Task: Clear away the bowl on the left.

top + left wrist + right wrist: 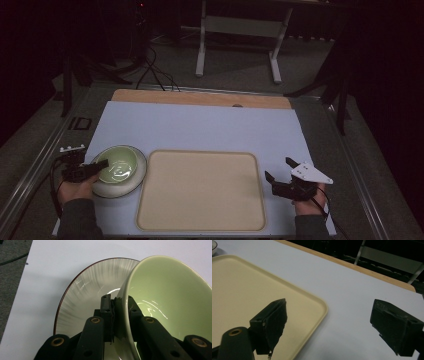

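Green bowl (118,165) sits on a plate (134,181) left of the bare tray (200,190) from up high. On our left gripper (120,305) view, we've pinched the bowl's (170,297) near rim, nothing inside; a thin glazed edge could easily slip and knock the plate (85,292). Our right gripper (329,322) view: jaws wide, holding nothing, beside the tray's (242,290) corner.

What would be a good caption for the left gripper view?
Left gripper clamps the rim of a green bowl sitting on a plate.
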`<state>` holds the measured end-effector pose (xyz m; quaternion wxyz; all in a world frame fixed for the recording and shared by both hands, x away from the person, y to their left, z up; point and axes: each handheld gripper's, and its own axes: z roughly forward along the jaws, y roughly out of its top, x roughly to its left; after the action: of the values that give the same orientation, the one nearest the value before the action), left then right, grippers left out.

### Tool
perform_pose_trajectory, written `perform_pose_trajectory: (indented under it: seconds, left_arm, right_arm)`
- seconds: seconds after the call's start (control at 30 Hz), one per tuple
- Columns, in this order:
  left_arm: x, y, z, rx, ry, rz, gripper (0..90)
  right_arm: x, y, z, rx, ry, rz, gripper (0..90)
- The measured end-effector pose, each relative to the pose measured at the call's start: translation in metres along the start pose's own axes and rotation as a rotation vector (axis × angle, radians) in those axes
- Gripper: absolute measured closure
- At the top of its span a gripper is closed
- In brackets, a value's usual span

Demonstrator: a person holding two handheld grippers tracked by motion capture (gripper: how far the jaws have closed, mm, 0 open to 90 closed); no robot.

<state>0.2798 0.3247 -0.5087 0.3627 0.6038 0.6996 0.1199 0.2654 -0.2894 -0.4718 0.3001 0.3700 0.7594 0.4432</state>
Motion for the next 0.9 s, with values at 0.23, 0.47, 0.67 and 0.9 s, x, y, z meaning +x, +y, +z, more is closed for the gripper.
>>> perform_pose_trajectory:
  seconds: [0.23,0.47,0.67,0.9]
  left_arm:
    - [0.0002,-0.0004,-0.0012,-0.005,-0.018,-0.004,81.6]
    - [-0.001,-0.0003,-0.0025,-0.021,-0.039,0.005,81.7]
    - [-0.0015,-0.0004,-0.0039,-0.036,-0.038,0.005,81.7]
    - [-0.0018,0.0001,-0.0085,-0.071,-0.063,-0.007,81.8]
  right_arm:
    - [-0.0003,0.0001,-0.0005,-0.001,0.0,0.0,13.5]
    - [-0.0006,0.0001,-0.0007,-0.005,-0.001,0.0,13.5]
    - [-0.0009,0.0002,-0.0011,-0.007,-0.003,0.002,13.5]
    - [-0.0012,0.0003,-0.0018,-0.01,-0.006,0.003,13.5]
